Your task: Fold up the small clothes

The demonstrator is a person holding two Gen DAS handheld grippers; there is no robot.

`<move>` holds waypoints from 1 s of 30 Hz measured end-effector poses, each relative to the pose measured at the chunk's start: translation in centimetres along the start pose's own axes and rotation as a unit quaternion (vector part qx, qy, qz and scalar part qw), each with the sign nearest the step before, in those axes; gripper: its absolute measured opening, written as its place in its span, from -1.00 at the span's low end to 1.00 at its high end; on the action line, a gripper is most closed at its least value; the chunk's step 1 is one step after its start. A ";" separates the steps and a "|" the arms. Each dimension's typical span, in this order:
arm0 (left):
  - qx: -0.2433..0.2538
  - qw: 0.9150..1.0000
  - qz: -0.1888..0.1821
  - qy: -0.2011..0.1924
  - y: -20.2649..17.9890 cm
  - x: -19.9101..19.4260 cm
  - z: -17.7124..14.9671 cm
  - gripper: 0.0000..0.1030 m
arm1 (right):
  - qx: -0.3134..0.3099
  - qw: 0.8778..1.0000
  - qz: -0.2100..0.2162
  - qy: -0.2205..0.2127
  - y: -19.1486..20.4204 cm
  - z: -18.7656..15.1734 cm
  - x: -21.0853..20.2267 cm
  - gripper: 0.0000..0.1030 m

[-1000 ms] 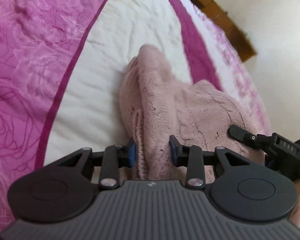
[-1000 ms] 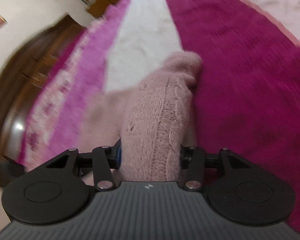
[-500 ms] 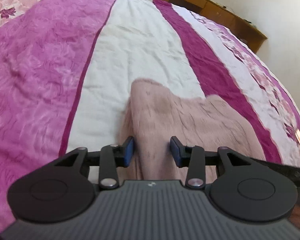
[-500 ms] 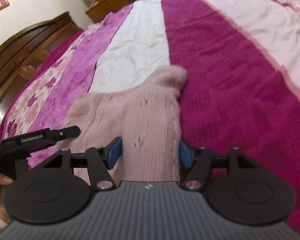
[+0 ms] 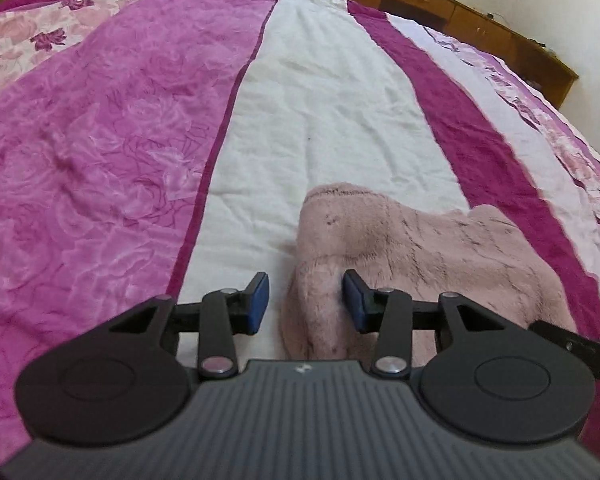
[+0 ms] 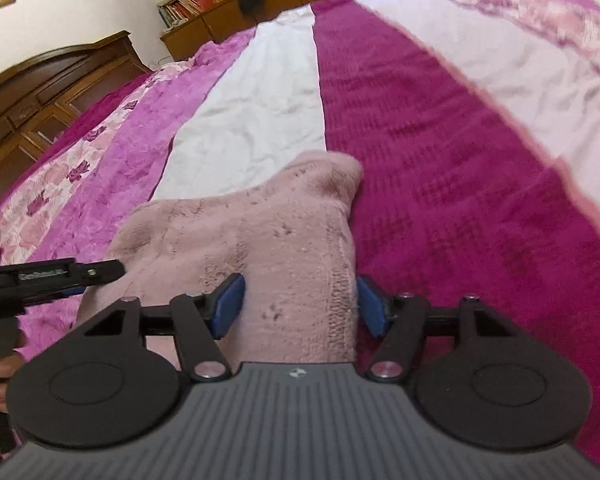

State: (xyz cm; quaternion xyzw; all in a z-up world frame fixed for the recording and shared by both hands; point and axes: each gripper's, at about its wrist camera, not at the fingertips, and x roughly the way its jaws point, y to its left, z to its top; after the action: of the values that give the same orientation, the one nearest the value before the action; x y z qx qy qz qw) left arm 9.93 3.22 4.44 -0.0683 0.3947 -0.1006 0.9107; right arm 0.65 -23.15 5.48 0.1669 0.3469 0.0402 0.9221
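Your pink fuzzy garment (image 5: 412,248) lies flat on the striped bedspread (image 5: 300,128), straddling the white and dark magenta stripes, its long axis running across from one gripper to the other. Your left gripper (image 5: 305,302) stands spread at the garment's left corner, one pad over bare sheet. Your right gripper (image 6: 298,306) is spread too, straddling the right edge without pinching. Each hand is nearest its own end.

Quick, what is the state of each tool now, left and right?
Left tool: open; pink garment between its jaws, left pad clear of it.
Right tool: open, the garment lying between its jaws, not gripped.
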 end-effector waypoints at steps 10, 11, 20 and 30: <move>0.035 0.999 0.014 -0.011 -2.6 -7.5 -4.1 0.27 | -0.030 0.999 0.008 -0.017 2.2 -2.8 -6.3 0.61; 0.039 0.999 0.018 -0.010 -2.9 -7.9 -4.6 0.28 | -0.032 0.999 0.006 -0.016 2.4 -3.3 -6.7 0.63; 0.051 0.998 0.032 0.027 -4.6 -8.9 -8.6 0.29 | -0.043 0.999 -0.010 0.008 2.5 -6.7 -7.9 0.75; 0.056 0.995 0.053 0.064 -5.6 -7.1 -10.6 0.29 | -0.045 0.998 -0.018 0.040 2.2 -8.0 -6.6 0.76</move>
State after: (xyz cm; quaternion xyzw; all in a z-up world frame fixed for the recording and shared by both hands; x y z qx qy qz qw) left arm -3.28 -0.96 3.41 0.0100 0.4494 -0.0786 0.8898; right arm -9.50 -20.12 4.72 0.1167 0.3847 0.0458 0.9145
